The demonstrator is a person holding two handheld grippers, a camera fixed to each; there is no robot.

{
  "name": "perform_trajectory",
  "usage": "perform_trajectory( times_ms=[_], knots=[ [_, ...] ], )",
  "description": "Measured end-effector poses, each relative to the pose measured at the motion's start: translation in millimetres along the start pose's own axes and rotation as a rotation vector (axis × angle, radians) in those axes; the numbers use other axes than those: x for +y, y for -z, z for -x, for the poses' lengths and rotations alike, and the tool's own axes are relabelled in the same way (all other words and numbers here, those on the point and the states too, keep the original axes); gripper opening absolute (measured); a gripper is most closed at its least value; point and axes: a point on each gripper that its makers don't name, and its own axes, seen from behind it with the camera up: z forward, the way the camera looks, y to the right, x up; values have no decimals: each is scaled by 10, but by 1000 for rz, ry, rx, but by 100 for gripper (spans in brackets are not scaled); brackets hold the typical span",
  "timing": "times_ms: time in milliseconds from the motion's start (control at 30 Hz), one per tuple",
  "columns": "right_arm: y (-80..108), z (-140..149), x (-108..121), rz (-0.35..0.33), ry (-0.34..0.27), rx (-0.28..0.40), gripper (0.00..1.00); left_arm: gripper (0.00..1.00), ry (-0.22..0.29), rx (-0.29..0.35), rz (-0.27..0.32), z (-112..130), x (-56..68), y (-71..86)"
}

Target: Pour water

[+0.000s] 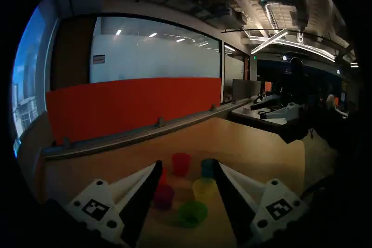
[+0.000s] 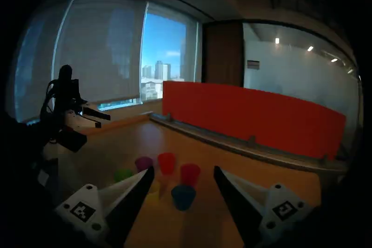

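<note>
Cups are sitting bunched in a loose cluster on the wooden surface, all upright and mouth-up. That is likely so one can be lifted and tipped into a neighbour without a long carry. In the left gripper view the red cup and teal cup are standing at the far side, with the yellow cup and purple cup nearer and the green cup nearest. A second red cup is peeking out from behind one finger. Left gripper is hanging short of the cluster, jaws wide apart and gripping nothing, with the cups framed between its fingers, which reads as lining up for a pick. Right gripper is facing the same cluster from another side, jaws also apart and touching nothing, with the teal cup sitting closest to it. Light is dim and the angle low, so I cannot tell whether any cup is holding water. An orange partition is running along the far edge of the surface. The pour is looking not yet begun, as no cup is lifted or tilted. The next move probably calls for picking a source cup and closing squarely on its wall. The cups are packed close, so a finger could be knocking a neighbour over.
</note>
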Motion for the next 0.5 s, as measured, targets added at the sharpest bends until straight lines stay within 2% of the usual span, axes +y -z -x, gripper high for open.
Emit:
perform_trajectory(
  times_ms=[200,500],
  knots=[
    [-43,75,4,-9,16,-28,99,79,0,-22,3,85,-43,-27],
    [-124,223,56,-12,9,-67,99,79,-13,-54,7,216,-101,-103]
  ],
)
